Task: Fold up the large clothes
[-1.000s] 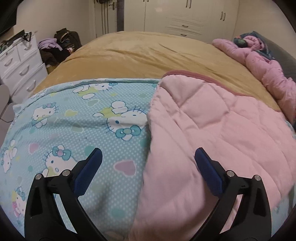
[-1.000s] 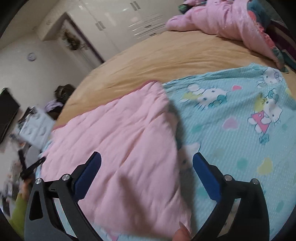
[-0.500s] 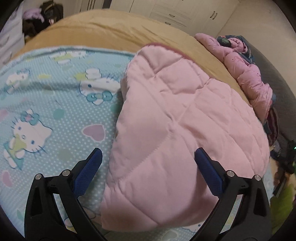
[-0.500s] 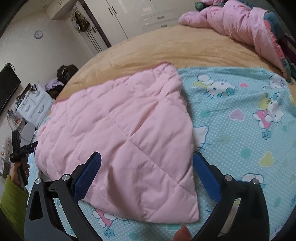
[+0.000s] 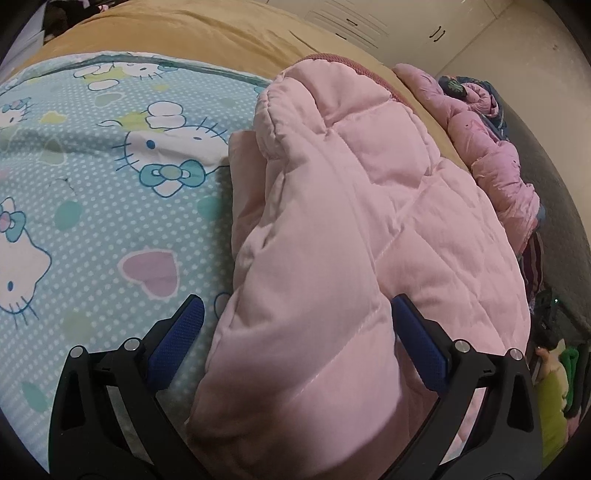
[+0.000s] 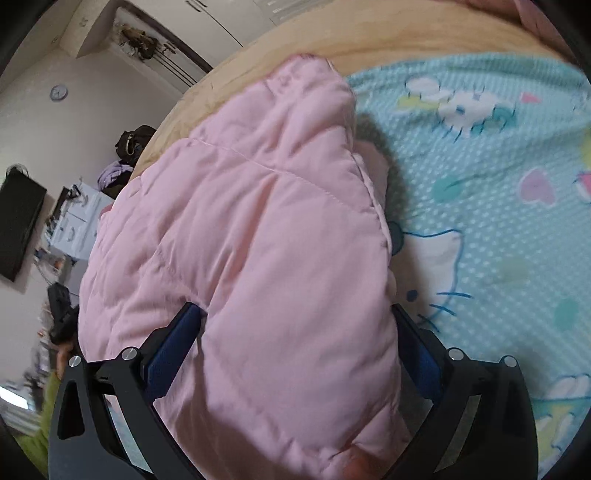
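A tan bed cover (image 5: 192, 33) spreads across the far side of both views, well beyond the jaws, with a blue cartoon-cat sheet (image 5: 92, 206) laid over its near part and running under and past the fingers of both tools. On that sheet lies the pink quilted blanket (image 5: 351, 229), folded over on itself so that a thick doubled edge faces the cameras; it fills the space ahead of each tool and bulges in between the fingers. The left gripper (image 5: 295, 332) stands with its jaws wide, the blanket's near fold sitting in the gap: the right blue pad (image 5: 417, 347) is at the fabric's edge, while the left pad hangs over bare sheet, apart from the blanket. The right gripper (image 6: 295, 332) is likewise spread wide, with the blanket's fold pushed in between both pads, which sit against the cloth on either side; whether they press it cannot be told. A crumpled pink puffer jacket (image 5: 491, 147) lies beyond the left tool's right finger, at the bed's far edge. Past the right tool's left finger stand a white chest of drawers (image 6: 79, 225) and a dark screen (image 6: 18, 229) on the wall. A green sleeve (image 5: 554, 398) shows at the right rim of the left view, outside the jaws.
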The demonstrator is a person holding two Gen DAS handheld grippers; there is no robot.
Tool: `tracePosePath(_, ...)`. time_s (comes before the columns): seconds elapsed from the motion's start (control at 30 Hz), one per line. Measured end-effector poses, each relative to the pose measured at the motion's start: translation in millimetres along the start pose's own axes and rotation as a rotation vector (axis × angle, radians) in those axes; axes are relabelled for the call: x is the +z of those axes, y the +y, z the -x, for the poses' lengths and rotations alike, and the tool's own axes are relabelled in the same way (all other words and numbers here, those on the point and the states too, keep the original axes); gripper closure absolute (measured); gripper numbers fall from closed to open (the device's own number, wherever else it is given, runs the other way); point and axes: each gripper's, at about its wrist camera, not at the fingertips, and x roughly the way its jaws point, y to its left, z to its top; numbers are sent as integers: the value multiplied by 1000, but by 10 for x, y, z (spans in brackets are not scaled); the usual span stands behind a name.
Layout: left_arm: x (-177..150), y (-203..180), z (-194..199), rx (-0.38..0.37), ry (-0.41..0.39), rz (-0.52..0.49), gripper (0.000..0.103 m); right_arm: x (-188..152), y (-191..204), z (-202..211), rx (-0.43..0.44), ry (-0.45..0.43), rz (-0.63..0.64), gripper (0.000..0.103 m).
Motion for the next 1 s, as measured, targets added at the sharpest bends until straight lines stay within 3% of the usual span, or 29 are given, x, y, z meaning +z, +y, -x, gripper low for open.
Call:
tracePosePath(0.13,24,-89,-63,24,-15,5,8,77,-6,-112,-9,27,-13,4)
tracePosePath(0.2,59,-166,-123,39,-18,14,8,101,33,-140,-13,23,-9,12)
tracePosePath(0.23,58,-188,-131,52,-26,17,9,109,40,-146,25,17,-16,21)
tracePosePath(0.3,50,-237,-120,67,-38,18,10,105,50,-147,39,10,-15,24)
tracePosePath(0.33,51,-248,-117,69,-41,15,12,109,60,-145,41,8,-13,26)
tracePosePath(0.43,13,-338,-81,47,-62,3,33,99,111,-99,32,-1,3,33)
tracePosePath(0.67,-81,-450,13,72,-82,-19,57,17,313,60,-9,-36,53,56)
tracePosePath(0.87,-133,-521,182,65,-120,-33,69,12,429,175,-24,-53,74,67)
tracePosePath(1.0,-159,-593,340,42,-134,-38,70,35,422,342,13,-78,72,70)
